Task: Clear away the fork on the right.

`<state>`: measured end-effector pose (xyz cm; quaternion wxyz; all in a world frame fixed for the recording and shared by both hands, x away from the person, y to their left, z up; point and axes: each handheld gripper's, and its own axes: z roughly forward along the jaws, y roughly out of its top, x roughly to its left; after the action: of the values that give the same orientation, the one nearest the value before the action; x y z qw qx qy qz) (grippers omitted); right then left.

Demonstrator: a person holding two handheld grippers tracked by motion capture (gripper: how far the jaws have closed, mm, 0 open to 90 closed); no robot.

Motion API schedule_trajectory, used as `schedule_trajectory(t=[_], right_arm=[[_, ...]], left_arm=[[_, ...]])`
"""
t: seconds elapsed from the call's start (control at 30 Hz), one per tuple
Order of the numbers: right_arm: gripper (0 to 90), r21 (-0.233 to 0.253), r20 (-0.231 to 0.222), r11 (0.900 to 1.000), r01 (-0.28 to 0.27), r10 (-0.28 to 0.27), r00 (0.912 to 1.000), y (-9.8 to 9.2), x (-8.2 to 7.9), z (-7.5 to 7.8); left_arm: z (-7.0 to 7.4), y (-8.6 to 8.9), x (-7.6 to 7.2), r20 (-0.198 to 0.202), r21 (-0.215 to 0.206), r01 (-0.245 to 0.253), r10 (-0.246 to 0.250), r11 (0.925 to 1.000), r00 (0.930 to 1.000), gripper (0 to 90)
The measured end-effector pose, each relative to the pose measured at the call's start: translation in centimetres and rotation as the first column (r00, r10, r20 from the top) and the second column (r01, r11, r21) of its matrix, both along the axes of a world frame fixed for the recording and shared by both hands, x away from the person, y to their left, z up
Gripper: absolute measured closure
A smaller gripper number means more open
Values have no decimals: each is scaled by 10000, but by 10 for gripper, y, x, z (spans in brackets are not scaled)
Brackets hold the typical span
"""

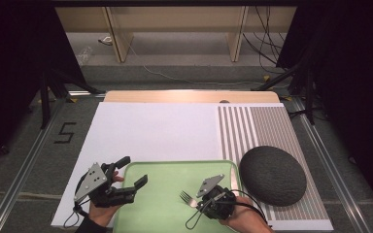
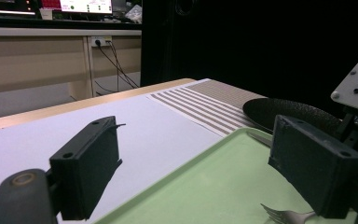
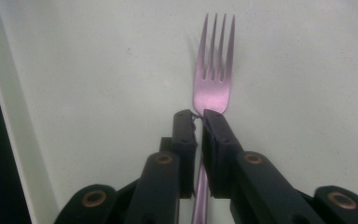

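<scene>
Fork over the green tray, near-right part, tines pointing far-left. Right gripper has its jaws closed on the neck, just behind the tines; handle runs back between them. Whether the tines touch the tray, cannot tell. Left gripper hangs over the tray's near-left edge, jaws wide apart, holding nothing. Dark round mat right of tray, on the striped cloth. Judgement: metal fork is light, stiff, smooth and slippery; the narrow neck is a fair hold, though it could pivot between flat pads.
</scene>
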<state>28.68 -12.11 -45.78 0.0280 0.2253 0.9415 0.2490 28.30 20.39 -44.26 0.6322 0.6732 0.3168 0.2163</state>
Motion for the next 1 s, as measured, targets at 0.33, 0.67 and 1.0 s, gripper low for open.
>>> schedule_trajectory(t=[0.33,0.67,1.0], right_arm=[[900,-743,215,9965,-389,406,9989,5,-3,-6],[900,-1023,484,9943,-287,338,9983,3,-1,-7],[900,-1571,642,9874,-205,309,9975,0,2,-11]], left_arm=[[0,0,0,-9,-25,-2,2,10000,10000,151],[0,0,0,-8,-24,0,0,10000,10000,151],[0,0,0,6,-23,12,-12,10000,10000,151]])
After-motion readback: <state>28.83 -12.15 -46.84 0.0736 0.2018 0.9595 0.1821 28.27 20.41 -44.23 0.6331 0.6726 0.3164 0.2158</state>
